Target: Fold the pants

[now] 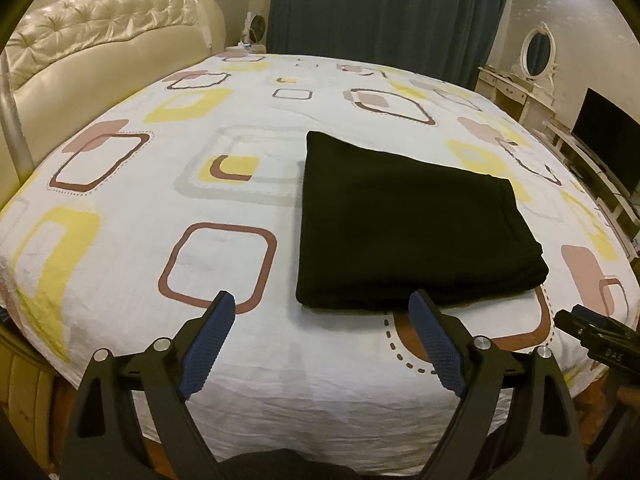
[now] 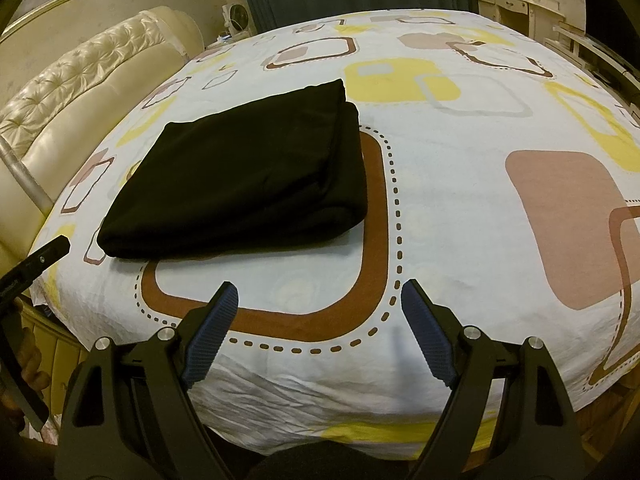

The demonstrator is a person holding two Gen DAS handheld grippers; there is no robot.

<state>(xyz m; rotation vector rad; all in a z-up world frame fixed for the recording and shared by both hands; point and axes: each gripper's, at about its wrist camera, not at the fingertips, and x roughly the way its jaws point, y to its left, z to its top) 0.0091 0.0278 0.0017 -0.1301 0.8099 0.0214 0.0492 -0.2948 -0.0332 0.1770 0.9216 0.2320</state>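
Bed [image 1: 168,364] fills both views, covered by a white sheet printed with yellow, brown and pink rounded squares; padded cream headboard [image 1: 104,52] along the left side, dark curtain [image 1: 384,8] behind.

Black pants [image 1: 400,220] lie on the sheet near the front edge of the bed, already folded into a thick rectangular stack of several layers. In the right wrist view the stack partly covers a brown rounded square with a dotted border.

Left gripper [image 1: 322,306]: jaws spread wide, nothing between them, tips just short of the stack's front edge. Right gripper [image 2: 320,294]: jaws spread wide, empty, over bare sheet, stack off to its left and apart.

Judgement: folding looks done or nearly so. Fabric looks soft, limp and light; layers would likely slide apart if lifted by one corner. Best hold would be the rounded fold at the front edge, pinching all layers together, one gripper toward each end
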